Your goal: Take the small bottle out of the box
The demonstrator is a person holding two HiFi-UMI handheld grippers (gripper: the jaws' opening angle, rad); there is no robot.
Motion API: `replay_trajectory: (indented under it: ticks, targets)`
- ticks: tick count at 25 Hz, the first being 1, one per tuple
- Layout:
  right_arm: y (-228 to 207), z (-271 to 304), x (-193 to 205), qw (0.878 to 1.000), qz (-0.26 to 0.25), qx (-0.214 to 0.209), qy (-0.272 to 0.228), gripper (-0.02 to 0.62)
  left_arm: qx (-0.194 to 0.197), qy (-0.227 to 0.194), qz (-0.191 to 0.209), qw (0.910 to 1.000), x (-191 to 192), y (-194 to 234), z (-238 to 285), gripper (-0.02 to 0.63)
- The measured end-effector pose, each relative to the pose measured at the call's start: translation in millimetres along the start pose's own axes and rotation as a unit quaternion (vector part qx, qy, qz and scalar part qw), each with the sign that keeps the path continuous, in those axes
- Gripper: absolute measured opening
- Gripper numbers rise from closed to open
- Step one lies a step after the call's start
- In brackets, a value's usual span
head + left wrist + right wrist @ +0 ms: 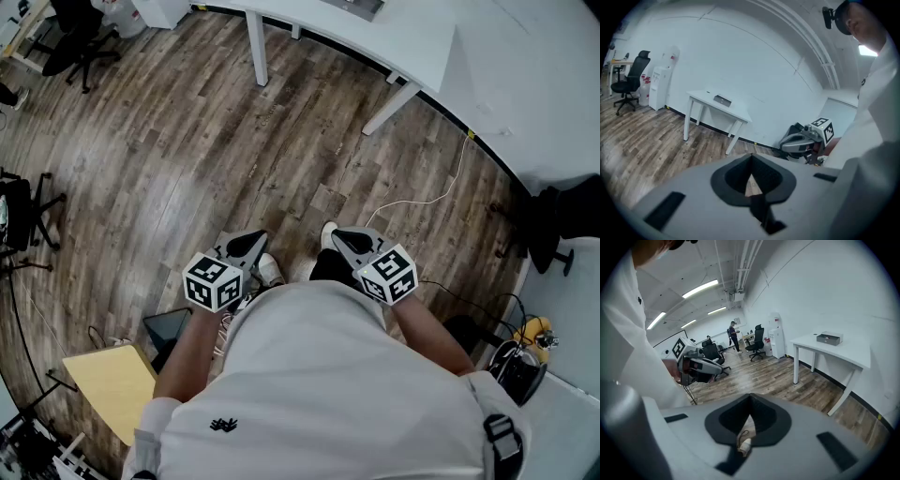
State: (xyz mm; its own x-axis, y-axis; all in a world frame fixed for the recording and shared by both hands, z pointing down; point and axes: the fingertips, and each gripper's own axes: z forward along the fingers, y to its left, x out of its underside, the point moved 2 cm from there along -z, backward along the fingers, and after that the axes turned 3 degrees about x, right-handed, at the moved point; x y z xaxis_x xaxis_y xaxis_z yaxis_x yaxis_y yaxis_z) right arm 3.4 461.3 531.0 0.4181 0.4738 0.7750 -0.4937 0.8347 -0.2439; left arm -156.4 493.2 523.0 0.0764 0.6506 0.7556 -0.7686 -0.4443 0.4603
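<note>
A flat grey box (723, 100) lies on a white table (736, 112) against the wall, several steps ahead of me; it also shows in the right gripper view as the box (829, 338). No small bottle shows in any view. I hold both grippers at waist height over the wooden floor, pointing down and forward. My left gripper (246, 246) is shut with nothing between its jaws, its tips meeting in its own view (751, 155). My right gripper (349, 242) is likewise shut and empty (750, 395). Each gripper sees the other beside it.
The white table (375, 37) stands at the top of the head view. A yellow board (108, 384) lies on the floor at my left, and a white cable (422, 199) runs ahead. Office chairs (757, 343), a water dispenser (658, 86) and a distant person (732, 336) stand further off.
</note>
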Motion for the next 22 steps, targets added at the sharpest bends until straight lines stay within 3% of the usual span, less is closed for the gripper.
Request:
replay_trajectory:
  ticks: [7,16,22]
  targets:
    - [-61,-38,-10,1.0,-0.001,0.013,-0.027,0.005,0.024,0.013,0.026,0.9993,-41,-41,74,0.006]
    - [-164,-80,7,0.998,0.043,0.027,-0.047,0.006,0.043,0.032,0.081,0.9953,-107,-82,182,0.006]
    - [-201,-67,2,0.997,0.058,0.017,-0.056,0.011,0.027,0.044,0.081,0.9954,-122,-72,209,0.006]
